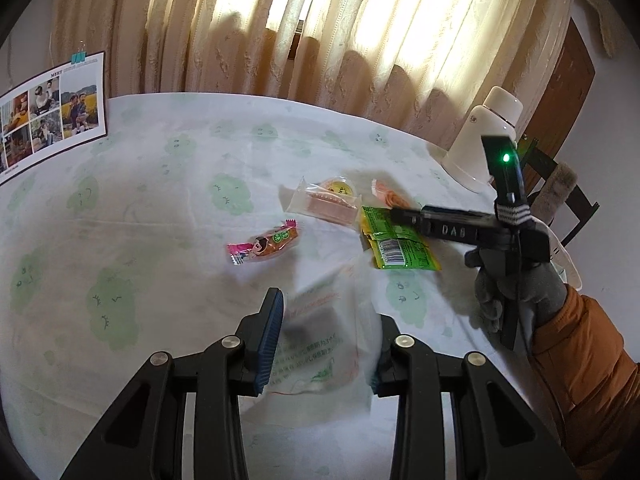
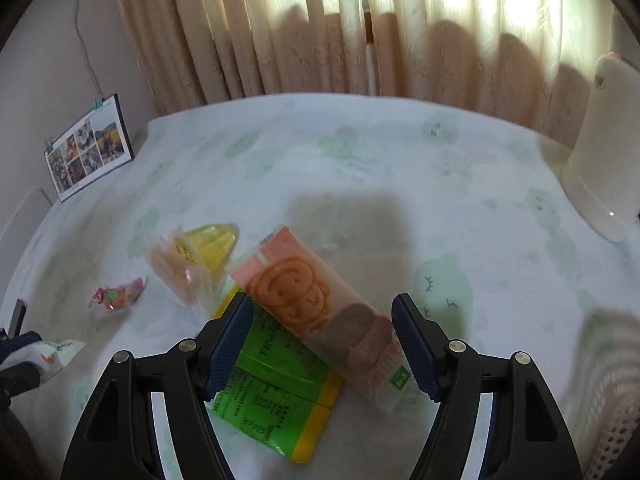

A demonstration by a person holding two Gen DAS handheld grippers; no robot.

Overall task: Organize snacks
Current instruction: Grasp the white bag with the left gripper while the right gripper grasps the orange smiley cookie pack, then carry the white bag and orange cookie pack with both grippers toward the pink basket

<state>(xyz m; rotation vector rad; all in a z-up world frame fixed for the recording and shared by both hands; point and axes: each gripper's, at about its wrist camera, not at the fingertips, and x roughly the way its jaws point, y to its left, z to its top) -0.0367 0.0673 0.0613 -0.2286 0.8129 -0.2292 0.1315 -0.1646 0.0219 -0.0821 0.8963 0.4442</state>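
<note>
My left gripper is shut on a thin translucent printed plastic bag, held just above the tablecloth; the bag also shows at the left edge of the right wrist view. My right gripper is open and hovers over an orange smiley-face packet that overlaps a green packet. From the left it appears as a black tool over the green packet. Farther left lie a clear packet of pink wafers, a yellow jelly cup and a pink-wrapped candy.
A white lamp base stands at the table's far right, with a chair behind it. A clipped photo calendar leans at the far left. Curtains hang behind the table. A white perforated basket sits at the right edge.
</note>
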